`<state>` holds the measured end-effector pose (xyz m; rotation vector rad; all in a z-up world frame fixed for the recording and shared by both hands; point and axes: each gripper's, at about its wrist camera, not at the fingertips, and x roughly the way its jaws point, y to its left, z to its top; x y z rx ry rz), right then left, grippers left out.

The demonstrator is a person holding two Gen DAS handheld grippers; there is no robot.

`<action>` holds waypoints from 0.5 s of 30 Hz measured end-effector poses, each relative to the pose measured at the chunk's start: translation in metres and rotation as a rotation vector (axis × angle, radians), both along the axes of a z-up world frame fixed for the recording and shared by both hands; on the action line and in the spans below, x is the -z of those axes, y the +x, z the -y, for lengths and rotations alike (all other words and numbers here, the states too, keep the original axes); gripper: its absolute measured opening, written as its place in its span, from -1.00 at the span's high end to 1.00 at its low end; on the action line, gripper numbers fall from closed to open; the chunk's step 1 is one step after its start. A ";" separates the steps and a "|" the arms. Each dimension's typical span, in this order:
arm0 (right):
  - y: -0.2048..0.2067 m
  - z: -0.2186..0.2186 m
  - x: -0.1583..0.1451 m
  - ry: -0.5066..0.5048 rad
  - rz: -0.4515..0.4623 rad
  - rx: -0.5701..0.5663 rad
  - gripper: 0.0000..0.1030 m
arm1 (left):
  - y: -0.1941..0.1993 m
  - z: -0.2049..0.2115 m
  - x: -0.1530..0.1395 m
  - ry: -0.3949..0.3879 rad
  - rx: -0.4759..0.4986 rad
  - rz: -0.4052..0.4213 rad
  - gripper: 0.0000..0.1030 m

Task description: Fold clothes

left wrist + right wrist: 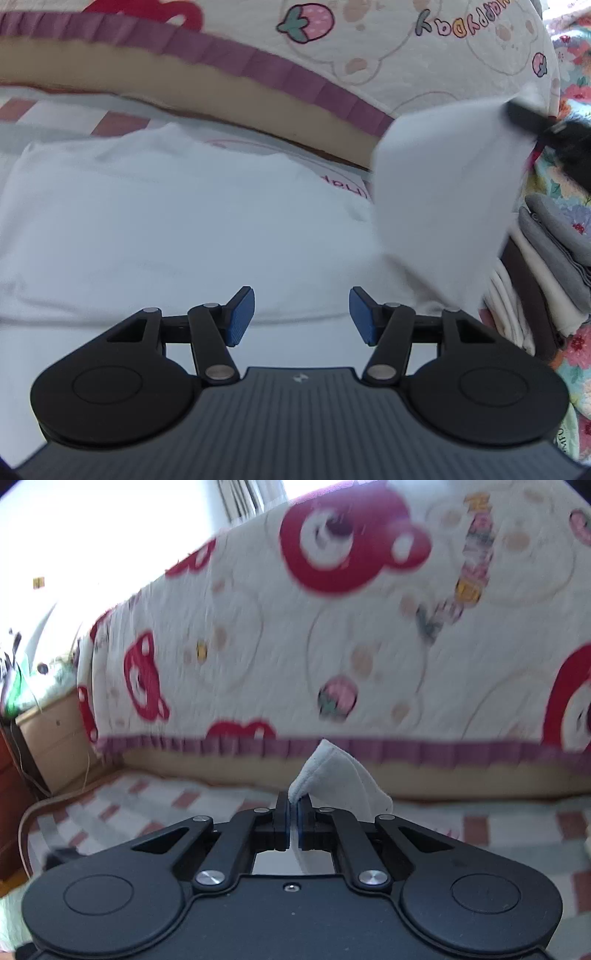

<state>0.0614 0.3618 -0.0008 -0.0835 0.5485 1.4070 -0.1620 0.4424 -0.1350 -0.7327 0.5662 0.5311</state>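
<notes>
A white garment (177,229) lies spread on the checked bed cover in the left wrist view. My left gripper (302,314) is open and empty just above its near part. My right gripper (294,814) is shut on a white corner of the garment (332,775), which sticks up between and beyond its pads. In the left wrist view the right gripper (554,144) shows at the upper right, holding a lifted white flap (443,192) above the lying part.
A stack of folded grey and cream clothes (546,266) sits at the right on a floral cloth. A quilted cover with red bears (332,627) and a purple frill drapes the upright behind the bed. A wooden nightstand (55,738) stands at the left.
</notes>
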 end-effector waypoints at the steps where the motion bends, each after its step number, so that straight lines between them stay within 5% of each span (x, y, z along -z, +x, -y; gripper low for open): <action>1: -0.005 -0.004 0.010 -0.030 0.000 -0.001 0.89 | -0.006 0.000 0.003 -0.012 0.001 0.009 -0.09; 6: -0.028 -0.007 0.046 -0.122 0.005 -0.022 0.89 | -0.022 -0.014 0.019 -0.242 0.013 0.174 -0.09; 11: -0.043 -0.011 0.079 -0.226 -0.026 -0.147 0.77 | -0.027 -0.010 0.016 -0.160 0.043 0.155 -0.15; 15: -0.060 0.019 0.094 -0.295 0.098 -0.175 0.03 | -0.025 -0.004 0.022 -0.088 0.071 0.095 -0.28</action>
